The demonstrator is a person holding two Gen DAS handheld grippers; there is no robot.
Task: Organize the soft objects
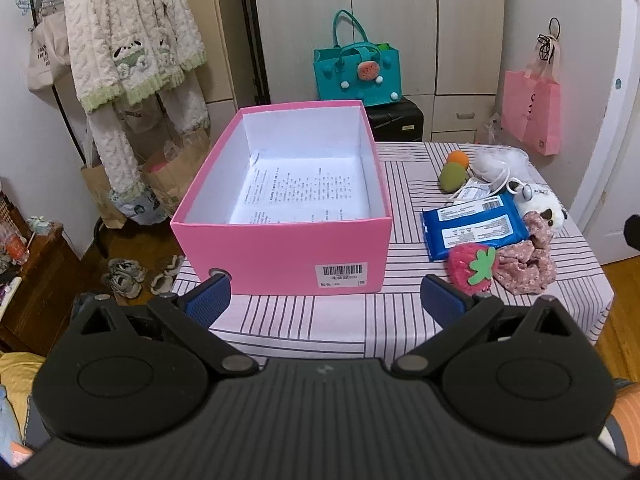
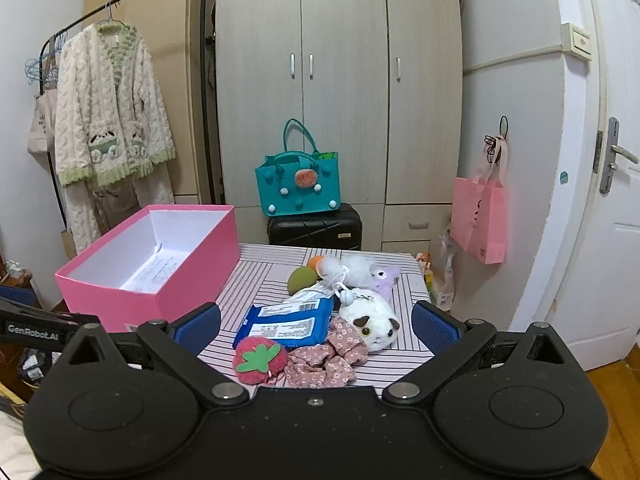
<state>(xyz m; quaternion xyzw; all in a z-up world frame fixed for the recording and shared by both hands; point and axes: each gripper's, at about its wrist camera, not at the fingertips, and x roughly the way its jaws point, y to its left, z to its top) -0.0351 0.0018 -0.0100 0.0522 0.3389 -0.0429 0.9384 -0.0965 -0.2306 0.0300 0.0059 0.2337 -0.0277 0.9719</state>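
You're at a small table w/ a pink striped cloth point(image 1: 312, 316), bedroom wardrobe point(image 2: 340, 80) behind it. Your left gripper point(image 1: 326, 298) hangs over the near table edge, jaws wide apart, nothing between them; the pink shoebox point(image 1: 280, 252) sits straight ahead of it, lid off, only a printed sheet point(image 1: 304, 194) on its floor. Your right gripper point(image 2: 316, 326) is spread wide too, empty. Just beyond its fingertips: a red plush strawberry point(image 2: 260, 360) touching a pink floral scrunchie point(image 2: 328, 356). Behind those, a blue wipes pack point(image 2: 288, 322) w/ a white cat plush point(image 2: 370, 318) to its right. Further out, a green ball point(image 2: 302, 279), an orange ball point(image 2: 316, 263) and a white-and-purple plush point(image 2: 364, 270). Box lies ahead-left of the right gripper. Far back: teal felt bag point(image 2: 300, 188) on a black suitcase point(image 2: 316, 228).
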